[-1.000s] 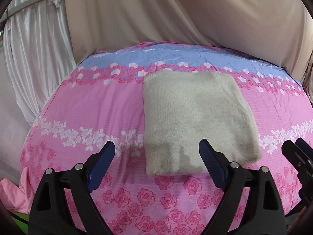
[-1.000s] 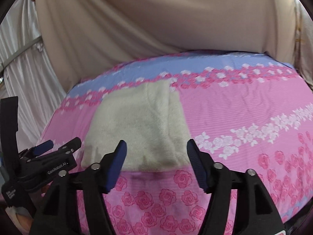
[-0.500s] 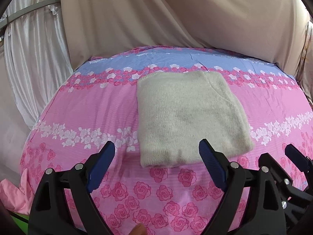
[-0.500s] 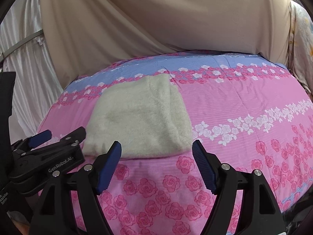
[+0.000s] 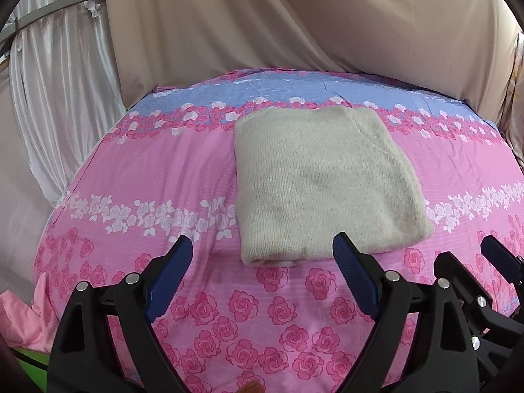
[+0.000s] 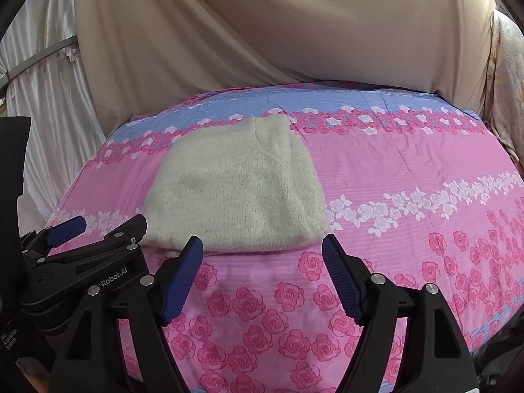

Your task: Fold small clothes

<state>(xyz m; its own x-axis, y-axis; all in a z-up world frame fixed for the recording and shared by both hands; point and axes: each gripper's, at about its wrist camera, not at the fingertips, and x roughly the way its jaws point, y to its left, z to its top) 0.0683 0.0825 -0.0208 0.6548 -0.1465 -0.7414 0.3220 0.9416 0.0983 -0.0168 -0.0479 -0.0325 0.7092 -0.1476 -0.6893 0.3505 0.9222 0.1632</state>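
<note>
Here the folded beige sweater [image 5: 324, 183] lies just above both empty, spread-open grippers, upper right of the left gripper [image 5: 262, 262] and upper left of the right gripper [image 6: 262, 255].

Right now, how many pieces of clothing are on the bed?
1: a folded beige sweater lying flat on the floral bedsheet. A pink fabric hangs at the left edge, possibly another.

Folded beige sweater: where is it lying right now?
The folded beige sweater lies flat on the pink rose-print bedsheet, right of centre in the left wrist view, left of centre in the right wrist view, its far edge at the blue stripe.
</note>
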